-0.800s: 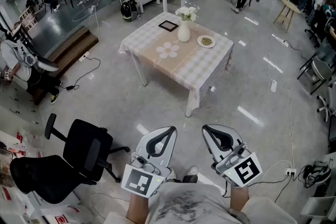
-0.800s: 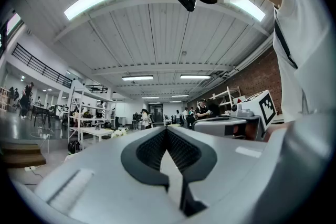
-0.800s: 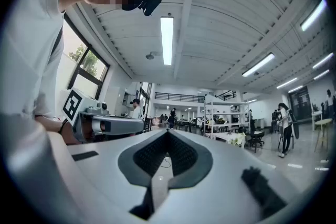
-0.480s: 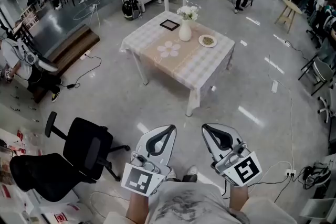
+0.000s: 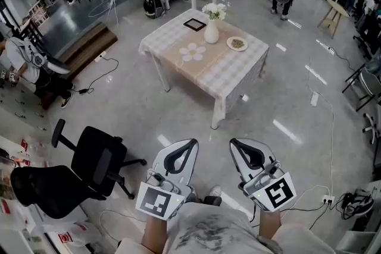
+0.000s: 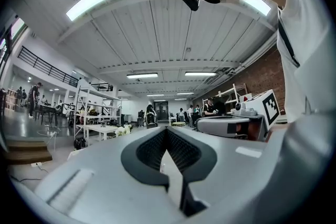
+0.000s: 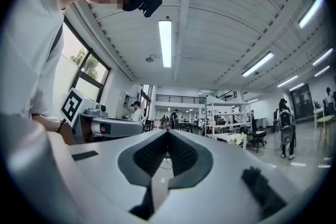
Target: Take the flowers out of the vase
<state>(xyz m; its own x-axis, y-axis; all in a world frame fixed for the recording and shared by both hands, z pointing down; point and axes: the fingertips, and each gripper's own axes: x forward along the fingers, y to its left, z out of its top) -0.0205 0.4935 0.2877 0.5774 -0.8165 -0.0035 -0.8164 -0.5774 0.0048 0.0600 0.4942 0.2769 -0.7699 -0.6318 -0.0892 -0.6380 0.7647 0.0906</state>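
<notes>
While head view shows vase (image 5: 211,33), gripper views show jaws together

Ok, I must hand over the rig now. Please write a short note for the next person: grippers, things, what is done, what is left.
Left gripper: shut, empty, held level near the body.
Right gripper: the same.
Flowers stand in the vase on the table, far ahead across the floor, out of reach. A plate lies beside the vase.
Done: nothing; no flower is out.
To do: walk to the table, open a gripper, grip the stems, lift the flowers out; perhaps steady the vase with the other.
</notes>
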